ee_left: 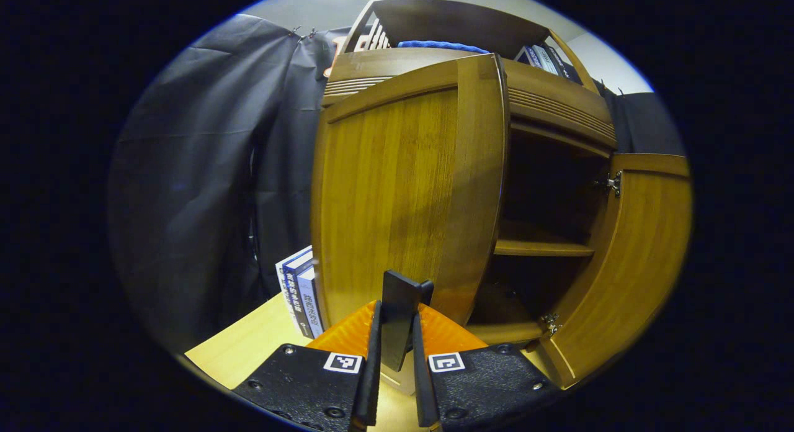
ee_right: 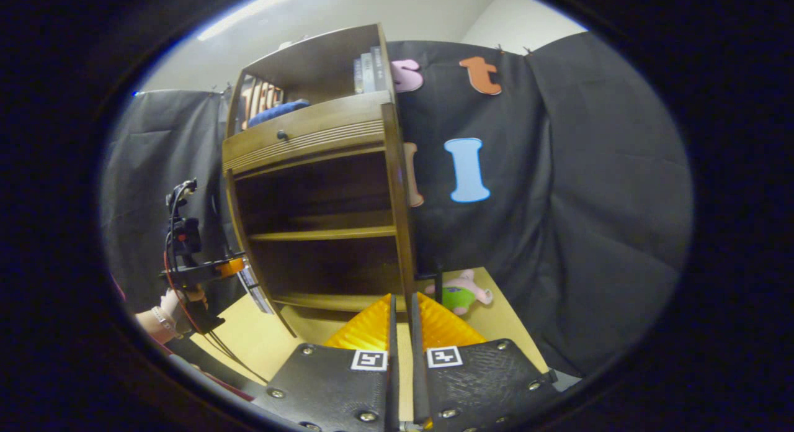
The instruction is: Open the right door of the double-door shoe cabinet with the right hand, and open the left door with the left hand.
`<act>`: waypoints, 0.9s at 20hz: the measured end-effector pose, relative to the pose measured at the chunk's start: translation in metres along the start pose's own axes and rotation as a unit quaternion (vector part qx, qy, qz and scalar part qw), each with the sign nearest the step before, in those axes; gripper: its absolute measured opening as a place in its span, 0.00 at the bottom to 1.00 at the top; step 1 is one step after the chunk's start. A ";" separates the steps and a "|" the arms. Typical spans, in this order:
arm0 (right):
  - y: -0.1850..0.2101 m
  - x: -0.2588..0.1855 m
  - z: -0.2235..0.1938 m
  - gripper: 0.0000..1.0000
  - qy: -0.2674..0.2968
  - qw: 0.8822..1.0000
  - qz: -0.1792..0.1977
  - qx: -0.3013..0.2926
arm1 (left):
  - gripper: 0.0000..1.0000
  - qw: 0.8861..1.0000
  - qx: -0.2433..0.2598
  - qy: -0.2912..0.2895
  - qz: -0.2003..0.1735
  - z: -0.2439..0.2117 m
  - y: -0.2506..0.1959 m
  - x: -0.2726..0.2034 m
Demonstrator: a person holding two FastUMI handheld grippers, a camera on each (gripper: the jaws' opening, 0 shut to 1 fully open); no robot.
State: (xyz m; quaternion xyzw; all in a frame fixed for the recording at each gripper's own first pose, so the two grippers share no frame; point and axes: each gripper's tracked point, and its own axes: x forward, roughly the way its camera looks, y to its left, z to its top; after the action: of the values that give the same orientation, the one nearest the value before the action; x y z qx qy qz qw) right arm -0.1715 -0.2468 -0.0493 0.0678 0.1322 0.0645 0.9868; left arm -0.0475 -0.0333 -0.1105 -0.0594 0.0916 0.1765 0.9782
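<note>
The wooden shoe cabinet [ee_left: 546, 109] stands on a table. Its left door [ee_left: 403, 196] is swung partly out. My left gripper [ee_left: 397, 329] is shut on that door's dark upright handle [ee_left: 400, 295]. The right door [ee_left: 639, 258] stands wide open, showing a shelf [ee_left: 539, 249]. In the right gripper view that door [ee_right: 400, 190] is edge-on, its dark handle [ee_right: 436, 286] jutting to the right. My right gripper [ee_right: 402, 301] has its fingers close together around the door's lower edge. The left gripper [ee_right: 198, 267] and the hand holding it [ee_right: 164, 311] are at the far left.
Books [ee_left: 301, 292] lean against the cabinet's left side on the light wooden table [ee_left: 248, 345]. A blue cloth [ee_left: 443, 45] and more books [ee_right: 369, 69] sit in the top shelf. A plush toy [ee_right: 462, 293] lies on the table behind the right door. Black cloth walls the booth.
</note>
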 end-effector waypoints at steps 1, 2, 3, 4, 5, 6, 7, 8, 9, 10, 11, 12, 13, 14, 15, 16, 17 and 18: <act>0.006 0.002 0.001 0.09 0.002 1.000 0.009 -0.008 | 0.23 1.000 0.000 -0.001 0.008 0.000 0.006 -0.005; 0.012 0.001 0.000 0.09 0.004 1.000 0.018 -0.015 | 0.22 1.000 -0.001 -0.001 0.015 0.000 0.012 -0.009; 0.019 0.003 -0.001 0.09 0.005 0.999 0.027 -0.020 | 0.22 1.000 -0.004 -0.002 0.021 0.000 0.017 -0.013; 0.026 0.004 -0.001 0.09 0.006 0.999 0.038 -0.023 | 0.17 1.000 -0.007 -0.003 0.026 0.001 0.023 -0.017; 0.034 0.006 -0.001 0.09 0.007 0.998 0.049 -0.026 | 0.15 1.000 -0.009 -0.003 0.027 0.001 0.028 -0.020; 0.043 0.007 -0.002 0.09 0.007 0.998 0.060 -0.028 | 0.14 1.000 -0.008 -0.002 0.024 0.001 0.031 -0.023; 0.053 0.012 -0.001 0.09 0.007 0.997 0.070 -0.030 | 0.16 1.000 -0.006 0.000 0.021 0.000 0.034 -0.025; 0.061 0.016 -0.001 0.09 0.008 0.996 0.077 -0.031 | 0.16 1.000 -0.006 0.001 0.017 0.001 0.038 -0.027; 0.070 0.023 -0.001 0.09 0.007 0.996 0.084 -0.031 | 0.16 1.000 -0.008 0.002 0.013 0.001 0.042 -0.029; 0.078 0.028 -0.002 0.09 0.007 0.995 0.090 -0.031 | 0.16 1.000 -0.011 0.002 0.007 0.001 0.046 -0.031; 0.087 0.035 -0.001 0.09 0.007 0.995 0.095 -0.029 | 0.16 1.000 -0.015 0.005 -0.001 0.001 0.049 -0.033; 0.096 0.040 -0.003 0.09 0.008 0.995 0.099 -0.026 | 0.16 1.000 -0.017 0.009 -0.012 0.001 0.051 -0.035; 0.107 0.047 -0.003 0.09 0.008 0.994 0.104 -0.023 | 0.14 1.000 -0.016 0.013 -0.021 0.001 0.055 -0.036; 0.116 0.050 -0.003 0.09 0.007 0.994 0.107 -0.022 | 0.14 0.999 -0.012 0.016 -0.031 0.000 0.058 -0.038; 0.125 0.054 -0.002 0.09 0.006 0.994 0.109 -0.021 | 0.14 0.999 -0.008 0.017 -0.038 0.001 0.062 -0.039; 0.134 0.057 -0.003 0.09 0.006 0.994 0.110 -0.022 | 0.17 0.999 -0.005 0.019 -0.043 0.002 0.066 -0.041; 0.142 0.061 -0.003 0.09 0.006 0.994 0.111 -0.022 | 0.16 0.999 -0.005 0.022 -0.045 0.002 0.072 -0.042; 0.150 0.065 -0.005 0.09 0.009 0.993 0.113 -0.021 | 0.16 0.999 -0.007 0.023 -0.045 0.002 0.078 -0.043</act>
State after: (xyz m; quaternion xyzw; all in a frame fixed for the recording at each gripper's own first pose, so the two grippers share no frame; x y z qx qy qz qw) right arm -0.1267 -0.0890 -0.0478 0.0615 0.1307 0.1791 0.9732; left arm -0.1148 0.0257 -0.1061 -0.0739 0.1104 0.1313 0.9824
